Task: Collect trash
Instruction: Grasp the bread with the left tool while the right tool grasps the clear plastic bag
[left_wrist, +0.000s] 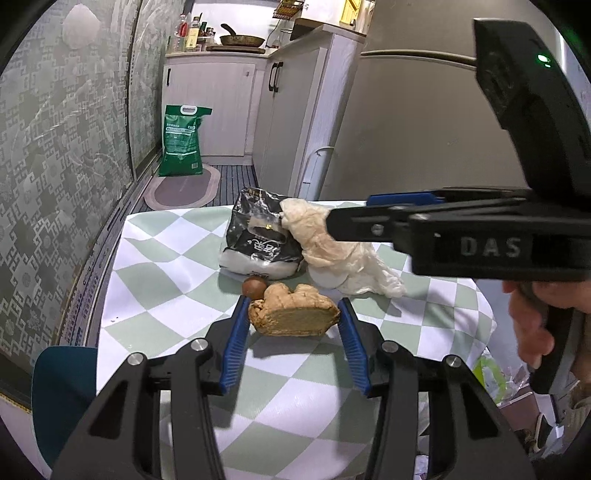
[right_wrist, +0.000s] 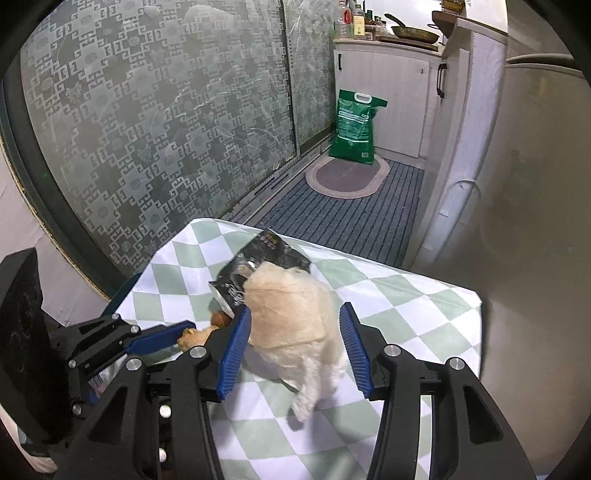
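We see the left gripper (left_wrist: 293, 321) spread around the ginger piece (left_wrist: 293, 314), its blue pads just beside each end without pressing it, on the checkered surface (left_wrist: 166, 266). A small brown nut (left_wrist: 254, 287) touches the ginger's far side. Our right gripper (right_wrist: 295, 347) is spread around the crumpled tissue (right_wrist: 291, 317); whether it pinches, we cannot tell. Beyond lies the black wrapper (left_wrist: 258, 236).

Table under a green-and-white checked cloth (left_wrist: 155, 258), bearing a black wrapper (left_wrist: 258, 240), crumpled tissue (left_wrist: 332, 243), ginger piece (left_wrist: 293, 314) and small brown nut (left_wrist: 254, 287).
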